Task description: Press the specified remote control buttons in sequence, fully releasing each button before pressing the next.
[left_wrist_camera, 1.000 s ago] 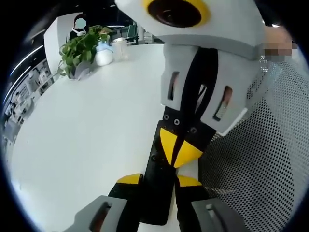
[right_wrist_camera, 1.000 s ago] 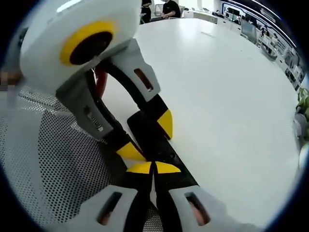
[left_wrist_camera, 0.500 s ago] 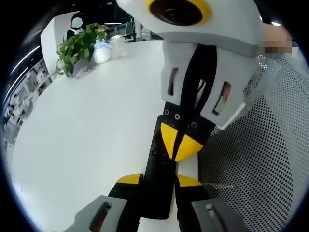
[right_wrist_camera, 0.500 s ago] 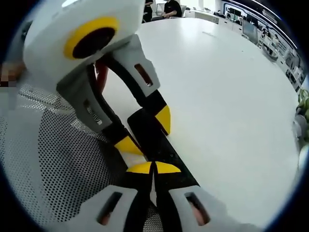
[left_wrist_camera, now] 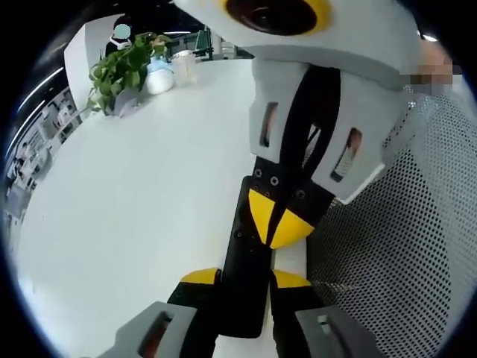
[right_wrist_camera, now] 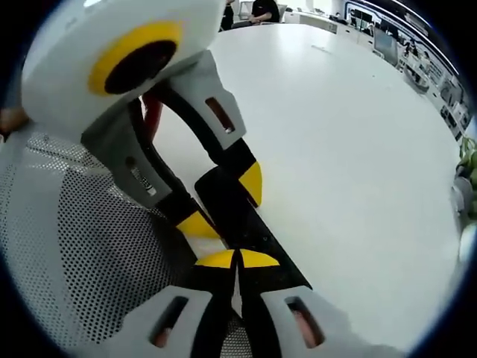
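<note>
remote point(left_wrist_camera: 247, 280) clamped in left hand-held gripper point(left_wrist_camera: 244, 279), right hand-held gripper point(right_wrist_camera: 237, 259) tips closed on it.

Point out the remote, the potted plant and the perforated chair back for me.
remote point(left_wrist_camera: 250, 287): left gripper view, on its black face between the jaws.
potted plant point(left_wrist_camera: 119, 67): left gripper view, on the green leaves.
perforated chair back point(right_wrist_camera: 82, 261): right gripper view, on the white dotted mesh.
</note>
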Tool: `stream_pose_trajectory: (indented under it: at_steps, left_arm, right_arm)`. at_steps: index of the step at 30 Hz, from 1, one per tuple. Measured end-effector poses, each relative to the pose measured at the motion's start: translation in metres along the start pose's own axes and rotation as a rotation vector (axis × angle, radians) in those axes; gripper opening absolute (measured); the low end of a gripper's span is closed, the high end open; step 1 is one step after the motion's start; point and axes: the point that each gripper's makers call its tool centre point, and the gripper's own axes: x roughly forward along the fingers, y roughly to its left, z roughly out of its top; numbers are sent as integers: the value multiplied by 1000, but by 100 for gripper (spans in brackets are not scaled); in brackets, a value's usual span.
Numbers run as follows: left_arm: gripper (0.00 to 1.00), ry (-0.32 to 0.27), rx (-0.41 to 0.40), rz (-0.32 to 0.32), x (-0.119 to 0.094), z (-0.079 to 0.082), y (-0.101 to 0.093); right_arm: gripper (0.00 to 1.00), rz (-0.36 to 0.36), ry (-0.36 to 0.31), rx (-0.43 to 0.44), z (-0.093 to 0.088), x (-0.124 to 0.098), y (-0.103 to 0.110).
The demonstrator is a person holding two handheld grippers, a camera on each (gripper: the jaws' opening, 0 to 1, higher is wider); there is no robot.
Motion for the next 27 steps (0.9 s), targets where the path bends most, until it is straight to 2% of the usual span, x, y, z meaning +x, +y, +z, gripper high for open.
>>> stream_pose_trajectory:
  at_steps: [7,12,15,27]
  left_arm:
    - [25,-13,-32,2,0,0,1]
    - [25,-16,-31,1,0,1,1]
    - [25,-16,-27,0,0,1,1]
    - [25,-19,-28,-7,0,1,-1]
  right_arm:
    - [0,2,18,-26,-1,1,3]
    - [0,10,-57,28,13,-7,0]
    - [0,6,-75,45,14,-8,-3]
    - [0,-13,-48,12,11,-3,-2]
